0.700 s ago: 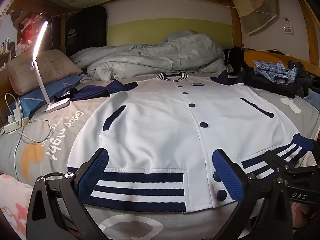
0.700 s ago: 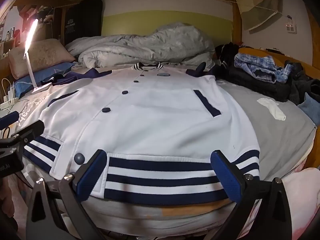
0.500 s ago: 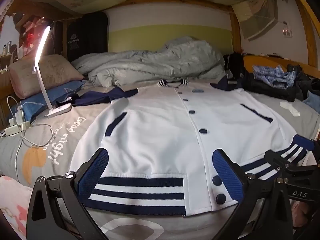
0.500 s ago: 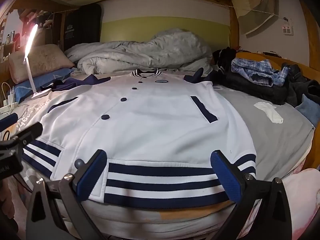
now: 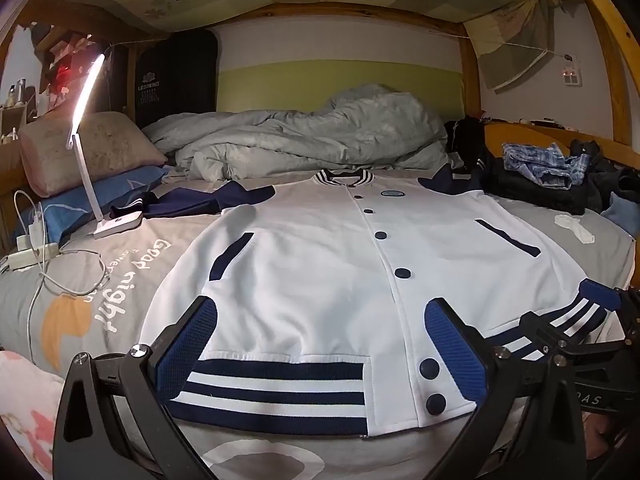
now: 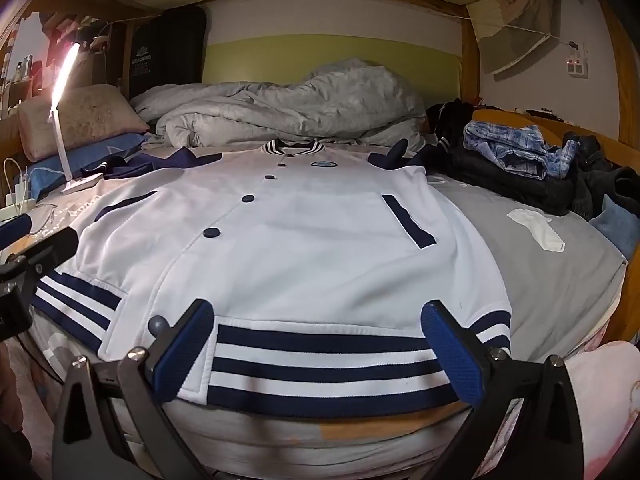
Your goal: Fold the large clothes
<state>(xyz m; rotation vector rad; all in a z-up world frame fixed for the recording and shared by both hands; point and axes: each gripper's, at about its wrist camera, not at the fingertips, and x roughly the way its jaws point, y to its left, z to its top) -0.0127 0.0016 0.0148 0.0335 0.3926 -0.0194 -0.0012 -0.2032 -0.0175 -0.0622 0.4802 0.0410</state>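
Observation:
A white baseball jacket (image 5: pixel 320 272) with navy buttons, navy sleeves and a navy-striped hem lies flat, front up, on the bed, collar at the far end. It also shows in the right wrist view (image 6: pixel 304 240). My left gripper (image 5: pixel 320 344) is open and empty, just above the left part of the striped hem. My right gripper (image 6: pixel 320 344) is open and empty, just above the right part of the hem. The right gripper also shows at the right edge of the left wrist view (image 5: pixel 600 300).
A rumpled grey duvet (image 5: pixel 312 136) lies beyond the collar. A lit white desk lamp (image 5: pixel 92 152), cables and pillows are at the left. A pile of dark and plaid clothes (image 6: pixel 520 160) and a white cloth (image 6: pixel 536 228) lie at the right, by the wooden bed rail.
Both grippers have dropped lower and drawn back slightly toward the hem; the jacket looks flatter in view. The jacket has not moved. Both jaws stay open.

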